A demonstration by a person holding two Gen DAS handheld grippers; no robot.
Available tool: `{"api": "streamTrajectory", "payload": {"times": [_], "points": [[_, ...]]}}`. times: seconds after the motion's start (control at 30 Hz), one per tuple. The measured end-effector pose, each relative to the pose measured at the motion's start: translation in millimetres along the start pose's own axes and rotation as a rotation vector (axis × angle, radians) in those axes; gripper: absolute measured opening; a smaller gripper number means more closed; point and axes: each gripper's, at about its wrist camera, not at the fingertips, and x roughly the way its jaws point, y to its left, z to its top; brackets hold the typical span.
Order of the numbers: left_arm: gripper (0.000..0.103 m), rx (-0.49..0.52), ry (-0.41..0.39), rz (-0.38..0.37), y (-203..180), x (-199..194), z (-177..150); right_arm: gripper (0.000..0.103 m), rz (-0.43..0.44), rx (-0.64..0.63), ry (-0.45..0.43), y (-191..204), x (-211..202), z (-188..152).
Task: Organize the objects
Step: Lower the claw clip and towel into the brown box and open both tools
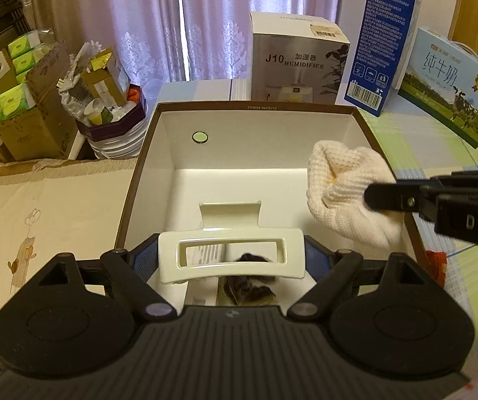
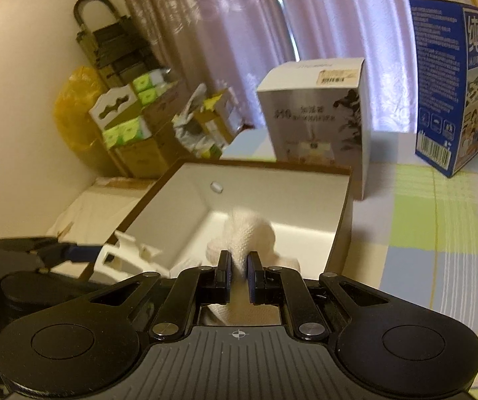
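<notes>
Left gripper (image 1: pixel 231 260): jaws clamped on a cream hair clip (image 1: pixel 231 256), held over the near end of the box.
Box (image 1: pixel 158 153): open, brown rim, white inside, on the table; a dark packet (image 1: pixel 250 283) lies on its floor below the clip.
Right gripper (image 2: pixel 239 271): jaws pinched on a white knitted cloth (image 2: pixel 245 233), held over the box's right side.
Behind box: humidifier carton (image 1: pixel 297 63), blue carton (image 1: pixel 380 46), milk carton (image 1: pixel 452 83), standing on the checked tablecloth (image 1: pixel 415 140).

Left wrist camera looks down from close into the open box (image 1: pixel 158 153); right wrist camera views it from the right, low (image 2: pixel 185 220).
</notes>
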Motion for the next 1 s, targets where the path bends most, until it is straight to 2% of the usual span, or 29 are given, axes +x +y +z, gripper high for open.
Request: {"api": "streamTrajectory", "payload": {"times": [0.03, 0.1, 0.17, 0.57, 0.8, 0.93, 1.0], "points": [[0.084, 0.001, 0.002, -0.003, 0.8, 3.2, 1.8, 0.01, -0.013, -0.005, 0.003, -0.7, 2.9, 1.8], [0.084, 0.004, 0.005, -0.008, 0.5, 8.3, 4.1, 0.028, -0.024, -0.024, 0.004, -1.4, 5.5, 4.0], [0.084, 0.009, 0.008, -0.015, 0.4, 12.9, 6.6, 0.033, -0.023, -0.025, -0.002, -3.1, 4.6, 4.0], [0.084, 0.033, 0.044, -0.039, -7.6, 39.9, 10.3, 0.034, -0.058, -0.004, 0.015, -16.0, 4.3, 1.4], [0.085, 0.024, 0.036, -0.06, -8.6, 46.9, 12.9, 0.034, -0.057, 0.003, 0.021, -16.4, 2.5, -2.3], [0.093, 0.019, 0.03, -0.055, -6.1, 45.3, 12.1, 0.034, -0.047, 0.003, 0.028, -14.7, 0.4, -3.8], [0.093, 0.017, 0.03, -0.05, -4.4, 42.9, 11.4, 0.034, -0.038, -0.001, 0.032, -12.7, -2.2, -4.8]]}}
